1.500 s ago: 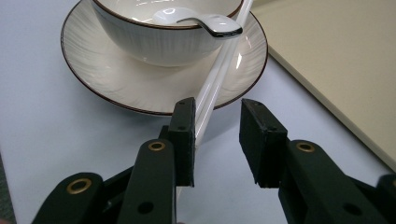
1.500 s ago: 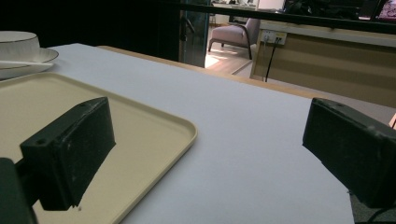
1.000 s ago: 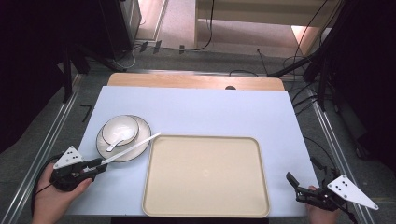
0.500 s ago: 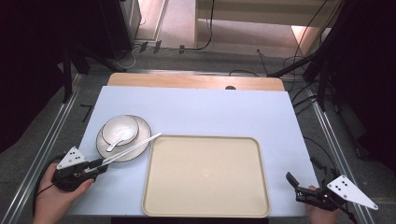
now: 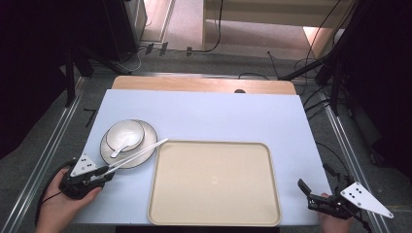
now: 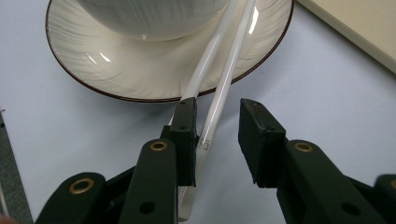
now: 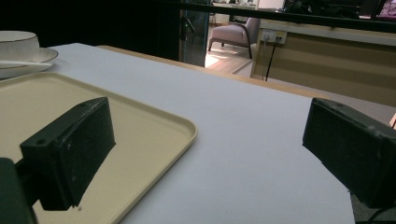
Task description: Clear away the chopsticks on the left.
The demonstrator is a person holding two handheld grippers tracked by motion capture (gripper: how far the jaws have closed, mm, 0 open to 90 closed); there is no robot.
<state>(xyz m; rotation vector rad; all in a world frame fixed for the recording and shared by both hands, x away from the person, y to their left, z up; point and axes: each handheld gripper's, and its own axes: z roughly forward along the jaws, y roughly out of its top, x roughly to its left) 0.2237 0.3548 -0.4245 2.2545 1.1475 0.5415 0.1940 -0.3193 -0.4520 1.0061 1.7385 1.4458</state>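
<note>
The left gripper (image 6: 216, 140) stands half open around the ends of the white chopsticks (image 6: 219, 88), which lean on the plate (image 6: 93, 60) rim, ready for pinching, while the right gripper (image 7: 210, 154) waits wide open beside the tray (image 7: 140, 135).

We saw a pair of white chopsticks (image 5: 137, 153) lying slantwise across the rim of the cream, brown-edged plate (image 5: 145, 154), their tips near the tray's corner (image 5: 161, 145) and their butt ends (image 6: 205, 140) low over the blue table.
</note>
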